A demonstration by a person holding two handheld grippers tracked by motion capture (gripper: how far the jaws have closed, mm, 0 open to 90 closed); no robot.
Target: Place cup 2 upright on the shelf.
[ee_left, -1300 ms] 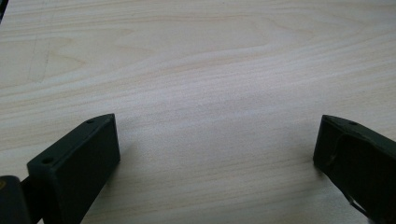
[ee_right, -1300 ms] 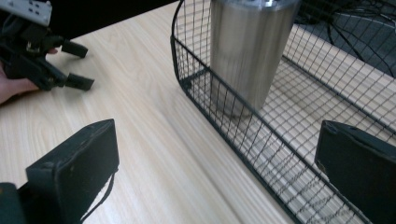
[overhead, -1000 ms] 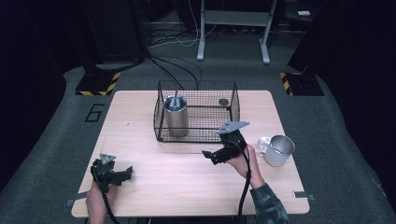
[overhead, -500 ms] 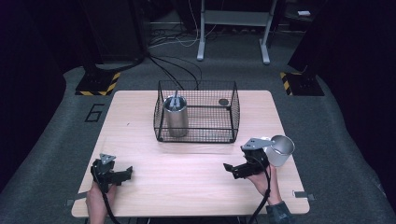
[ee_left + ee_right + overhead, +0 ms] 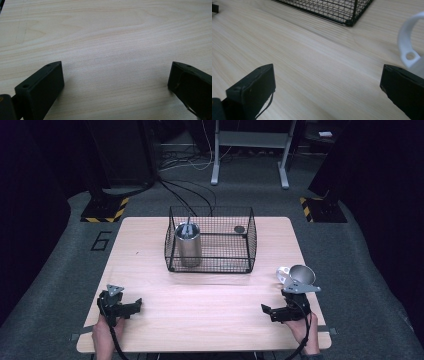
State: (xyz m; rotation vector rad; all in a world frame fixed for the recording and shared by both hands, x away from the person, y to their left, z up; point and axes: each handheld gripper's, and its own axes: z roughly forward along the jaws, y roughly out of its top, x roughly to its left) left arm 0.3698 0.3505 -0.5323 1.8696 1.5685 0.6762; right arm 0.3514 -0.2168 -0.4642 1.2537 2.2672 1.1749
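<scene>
We're looking at a lab or test-rig space, not a home: a lone wooden table (image 5: 210,295) sitting on grey carpet (image 5: 350,255) with a floor marking "6" (image 5: 101,240), hazard-striped stand bases (image 5: 105,212), loose cables (image 5: 192,195), a metal frame (image 5: 250,150) beyond the jaws, and dark surroundings.

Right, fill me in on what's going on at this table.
A person holds a two-jaw gripper in each hand near the front edge of a wooden table. Both the left gripper and the right gripper are open and grip nothing. A black wire basket sits at the middle back with a tall steel cylinder standing in its left end and a small dark disc at its back right. A steel mug with a white handle stands just behind the right gripper.
</scene>
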